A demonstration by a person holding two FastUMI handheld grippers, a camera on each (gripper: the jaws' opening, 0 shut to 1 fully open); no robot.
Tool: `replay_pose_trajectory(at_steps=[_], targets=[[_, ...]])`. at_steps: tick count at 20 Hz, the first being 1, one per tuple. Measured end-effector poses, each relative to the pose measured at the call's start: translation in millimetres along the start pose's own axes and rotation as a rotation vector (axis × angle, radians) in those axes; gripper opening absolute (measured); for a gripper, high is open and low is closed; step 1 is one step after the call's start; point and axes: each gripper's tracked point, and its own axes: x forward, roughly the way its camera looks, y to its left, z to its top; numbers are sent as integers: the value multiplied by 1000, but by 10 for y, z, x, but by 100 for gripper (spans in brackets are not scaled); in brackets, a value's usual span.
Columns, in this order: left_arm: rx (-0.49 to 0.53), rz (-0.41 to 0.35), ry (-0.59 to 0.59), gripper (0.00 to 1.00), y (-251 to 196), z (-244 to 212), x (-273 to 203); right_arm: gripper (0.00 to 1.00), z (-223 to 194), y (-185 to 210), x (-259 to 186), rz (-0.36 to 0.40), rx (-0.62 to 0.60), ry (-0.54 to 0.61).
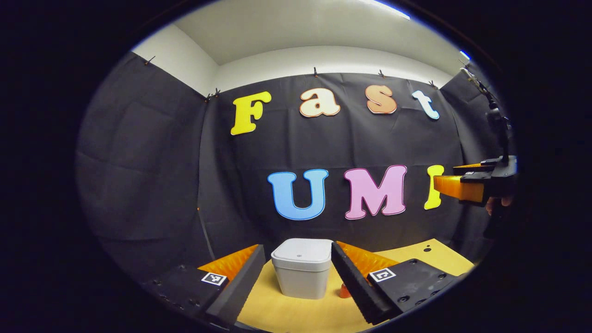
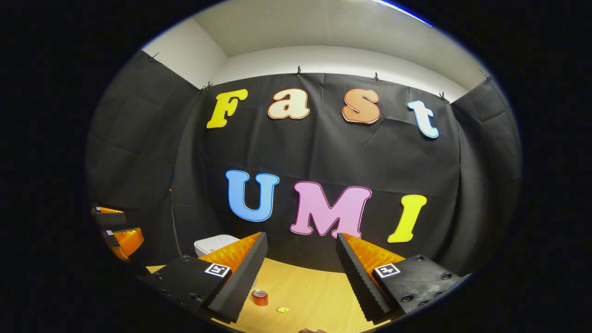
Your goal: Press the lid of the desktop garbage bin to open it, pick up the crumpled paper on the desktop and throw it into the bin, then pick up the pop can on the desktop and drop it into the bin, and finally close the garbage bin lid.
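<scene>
Can (image 1: 344,291) sits mostly hidden behind left claw (image 1: 296,277).

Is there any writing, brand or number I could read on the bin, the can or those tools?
Garbage bin: plain, no text.
Pop can: too small to read.
Square tags: black-and-white patterns, no words.
</scene>
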Motion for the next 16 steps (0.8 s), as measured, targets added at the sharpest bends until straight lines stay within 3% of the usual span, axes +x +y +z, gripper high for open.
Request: replay_pose_trajectory(at_steps=[8, 16], targets=[[15, -29, -26, 96, -9, 59, 6, 96, 8, 85, 17, 1, -14, -5], [-43, -16, -27, 95, 143, 64, 37, 97, -7, 178, 97, 12, 0, -8]])
